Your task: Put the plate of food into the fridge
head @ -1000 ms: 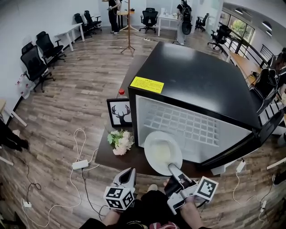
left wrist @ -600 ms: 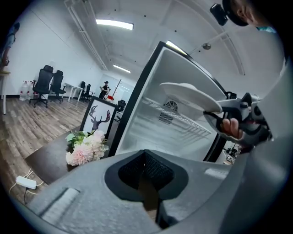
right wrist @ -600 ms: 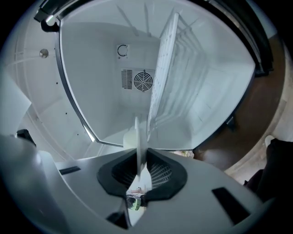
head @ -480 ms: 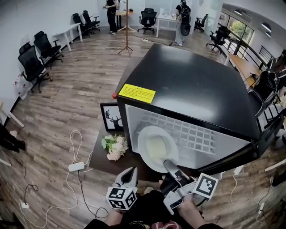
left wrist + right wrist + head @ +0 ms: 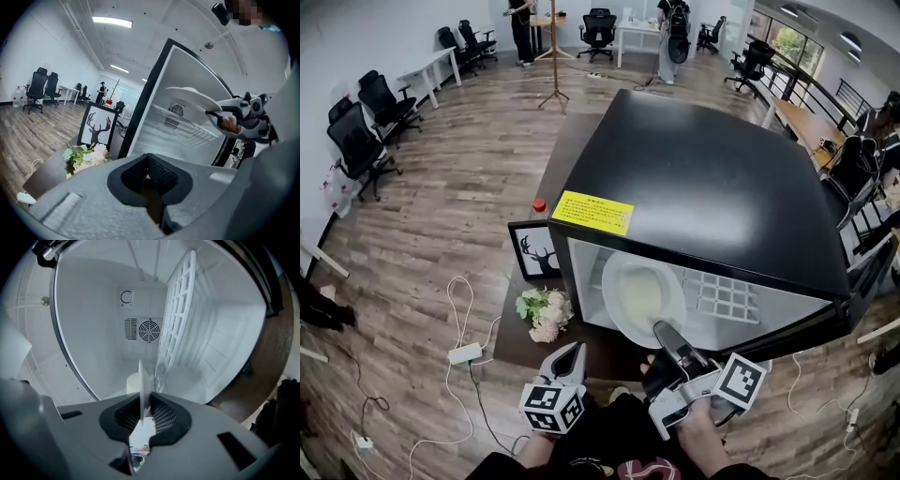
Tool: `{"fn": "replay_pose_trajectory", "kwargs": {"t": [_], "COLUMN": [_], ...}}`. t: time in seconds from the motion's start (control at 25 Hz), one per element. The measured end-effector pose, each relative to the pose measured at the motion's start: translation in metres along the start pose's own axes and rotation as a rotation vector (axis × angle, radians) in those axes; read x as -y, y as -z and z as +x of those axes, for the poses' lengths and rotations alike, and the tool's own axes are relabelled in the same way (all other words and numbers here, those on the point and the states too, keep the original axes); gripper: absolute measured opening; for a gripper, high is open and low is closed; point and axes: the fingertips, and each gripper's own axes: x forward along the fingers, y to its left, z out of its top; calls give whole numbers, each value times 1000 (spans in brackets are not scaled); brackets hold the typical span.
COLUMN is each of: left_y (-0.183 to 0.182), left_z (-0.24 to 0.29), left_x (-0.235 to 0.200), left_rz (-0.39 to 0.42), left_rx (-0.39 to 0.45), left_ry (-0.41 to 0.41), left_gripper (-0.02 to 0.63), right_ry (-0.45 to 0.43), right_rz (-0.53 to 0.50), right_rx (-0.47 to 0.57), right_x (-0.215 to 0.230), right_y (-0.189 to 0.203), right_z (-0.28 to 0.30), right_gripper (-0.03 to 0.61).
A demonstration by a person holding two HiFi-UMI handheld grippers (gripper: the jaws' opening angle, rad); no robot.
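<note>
Clamping plate [image 5: 637, 291] rim, right hand-held gripper [image 5: 662, 331], yellow label [image 5: 592, 212] on fridge [image 5: 703, 178] unreadable

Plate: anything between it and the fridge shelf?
Nothing visible. The fridge stands open. The plate, pinched by its rim in the right gripper, is at the opening, and the wire shelf shows nothing on it.

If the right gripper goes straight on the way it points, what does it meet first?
Probably the fridge's back wall by the fan vent; the wire shelf runs close beside the plate.
</note>
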Motion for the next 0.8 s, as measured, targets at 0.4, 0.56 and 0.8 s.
{"fn": "replay_pose_trajectory", "kwargs": {"t": [0.4,0.56,0.8], "left_y": [-6,-7,-11], "left_z": [8,13,19], "left_x": [-9,-12,-17], "left_rz": [13,8,4], "left_rx": [-28,-31,-35], "left_ry": [32,44,54], "left_gripper": [8,8,8], "right_ry": [45,64,87], "right_rz": [2,-7,14], "right_rx": [69,83,83], "right_x": [7,7,11], "right_y": [-14,-18,-16], "right_z": [21,29,41], "right_gripper": [51,51,52]}}
